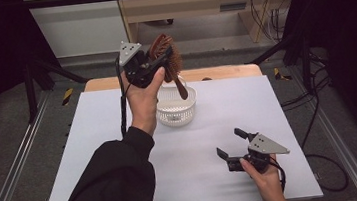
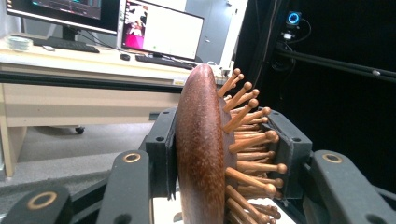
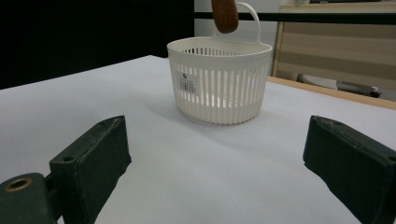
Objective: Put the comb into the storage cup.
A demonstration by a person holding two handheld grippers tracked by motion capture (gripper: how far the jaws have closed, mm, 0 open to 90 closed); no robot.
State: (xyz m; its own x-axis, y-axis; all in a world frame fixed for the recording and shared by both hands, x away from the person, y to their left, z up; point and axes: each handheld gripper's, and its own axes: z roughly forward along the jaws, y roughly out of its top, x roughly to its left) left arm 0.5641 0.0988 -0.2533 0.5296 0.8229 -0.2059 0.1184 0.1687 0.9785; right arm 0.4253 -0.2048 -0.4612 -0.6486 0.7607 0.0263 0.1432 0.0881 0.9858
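— Where is the wooden hairbrush (image 1: pixel 168 56) now, and why is it so high?

— It is in the upper middle of the high view, lifted above the white basket (image 1: pixel 176 111). The left tongs (image 1: pixel 158 61) hold it by the head: in the left gripper view one pad presses the smooth brown back (image 2: pixel 198 154) and the other pad sits against the wooden pins (image 2: pixel 254 140). I think the head is gripped because it is the broad part, so the handle (image 1: pixel 181 87) hangs free and points down into the basket.

— So the handle goes in first?

— It looks so. In the right gripper view the end of the handle (image 3: pixel 225 15) is at the top centre, just above the basket rim (image 3: pixel 219 46). Whether it touches the rim, I cannot tell.

— And the other hand?

— The right tongs (image 1: pixel 230 147) rest low on the bench (image 1: pixel 219 121), lower right of the high view, well apart from the basket. They stand wide with nothing between, probably waiting.
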